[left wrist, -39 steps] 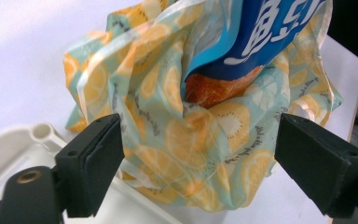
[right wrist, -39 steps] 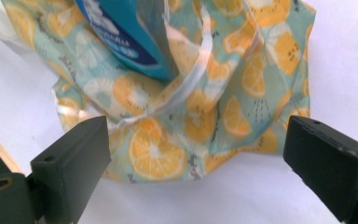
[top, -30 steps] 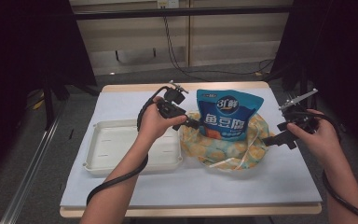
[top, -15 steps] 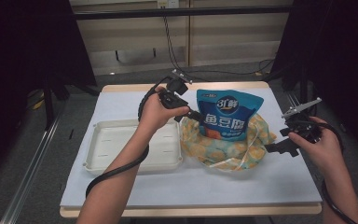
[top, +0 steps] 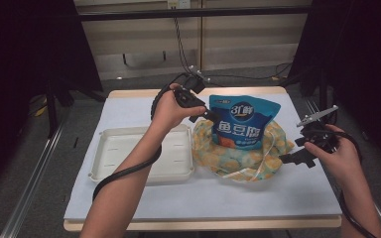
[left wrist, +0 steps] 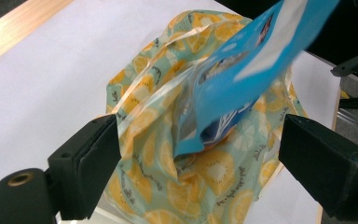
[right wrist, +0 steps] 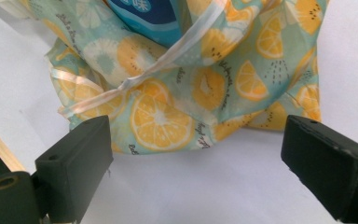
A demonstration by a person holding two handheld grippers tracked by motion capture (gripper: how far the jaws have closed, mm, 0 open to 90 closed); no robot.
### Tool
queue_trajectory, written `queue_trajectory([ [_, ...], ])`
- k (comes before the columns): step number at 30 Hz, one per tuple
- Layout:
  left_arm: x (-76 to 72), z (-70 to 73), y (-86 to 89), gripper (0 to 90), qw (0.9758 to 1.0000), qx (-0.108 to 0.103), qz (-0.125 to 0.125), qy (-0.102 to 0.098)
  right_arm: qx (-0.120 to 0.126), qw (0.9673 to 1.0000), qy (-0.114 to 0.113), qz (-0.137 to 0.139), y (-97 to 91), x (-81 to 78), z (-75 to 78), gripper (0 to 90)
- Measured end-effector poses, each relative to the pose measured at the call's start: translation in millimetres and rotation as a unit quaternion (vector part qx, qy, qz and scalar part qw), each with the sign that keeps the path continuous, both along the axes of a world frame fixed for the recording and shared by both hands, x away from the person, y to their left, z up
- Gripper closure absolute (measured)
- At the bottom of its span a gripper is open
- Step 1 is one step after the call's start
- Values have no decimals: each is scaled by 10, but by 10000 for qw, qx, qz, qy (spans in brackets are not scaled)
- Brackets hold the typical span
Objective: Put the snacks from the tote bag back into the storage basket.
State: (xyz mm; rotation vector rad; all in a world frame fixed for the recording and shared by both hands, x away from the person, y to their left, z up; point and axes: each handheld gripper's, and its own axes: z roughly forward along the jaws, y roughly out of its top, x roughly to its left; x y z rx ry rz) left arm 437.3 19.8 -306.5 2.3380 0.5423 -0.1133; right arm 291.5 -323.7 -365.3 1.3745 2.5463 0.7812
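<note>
Bright, even light falls from above on the white worktop (top: 129,111) while the surroundings drop to near black. Shadows are soft and faint. In the left gripper view the blue pouch (left wrist: 242,79) smears with motion blur; the near black fingers (right wrist: 74,163) look soft.

Pouch (top: 244,126) in bag (top: 238,156), right of tray (top: 144,153)

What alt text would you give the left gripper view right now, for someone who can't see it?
A blue snack pouch stands partly inside a lemon-print fabric bag on a white table cover. The left gripper frames the bag, its two black jaws wide apart on either side, gripping nothing.
</note>
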Motion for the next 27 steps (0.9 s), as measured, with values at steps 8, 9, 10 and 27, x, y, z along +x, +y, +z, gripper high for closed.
queue_trajectory([
  [8,39,88,-101,188,9999,-102,-96,-44,48,9999,35,93,17,5,-22,84],
  [9,43,93,-118,209,9998,-106,-148,0,59,9999,41,93,16,0,-17,84],
  [10,54,98,-131,229,9997,-114,-193,-46,79,9999,24,98,14,1,-15,84],
  [27,-12,306,-350,883,9983,215,-540,92,17,9999,102,119,41,13,-63,102],
])
